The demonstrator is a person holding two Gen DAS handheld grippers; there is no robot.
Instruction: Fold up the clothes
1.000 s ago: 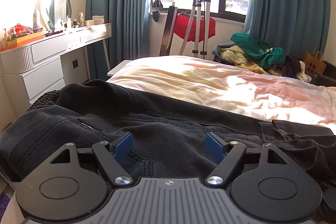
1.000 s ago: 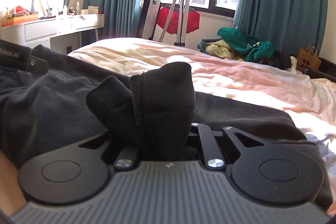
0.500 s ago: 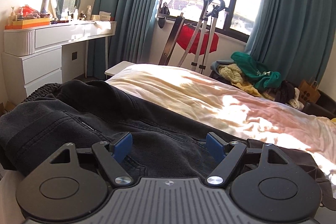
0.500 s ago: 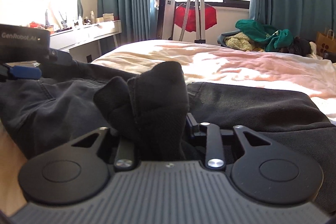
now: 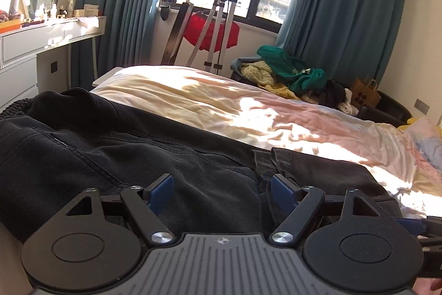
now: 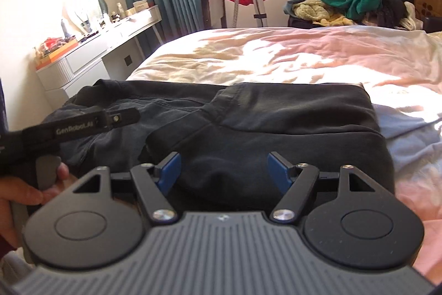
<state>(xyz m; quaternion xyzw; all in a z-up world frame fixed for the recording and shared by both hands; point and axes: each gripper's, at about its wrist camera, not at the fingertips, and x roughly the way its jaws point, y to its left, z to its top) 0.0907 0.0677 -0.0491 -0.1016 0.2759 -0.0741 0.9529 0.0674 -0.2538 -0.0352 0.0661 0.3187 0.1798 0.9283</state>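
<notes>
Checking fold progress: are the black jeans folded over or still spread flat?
Folded over: the black jeans lie doubled on the bed, upper layer ending in a straight edge.

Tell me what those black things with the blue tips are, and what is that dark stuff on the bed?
Those are two grabbers that a person holds, one in each hand. Each has a camera that looks out along its two fingers, so each picture is what one grabber sees. One picture shows the left gripper, the other the right gripper. The blue bits are soft pads for pinching cloth. Both grabbers are open now and hold nothing. The dark stuff is a pair of black jeans, folded over on the bed. In the right picture you can also see the person's left hand holding the other grabber. A pile of clothes waits beyond the bed.
</notes>
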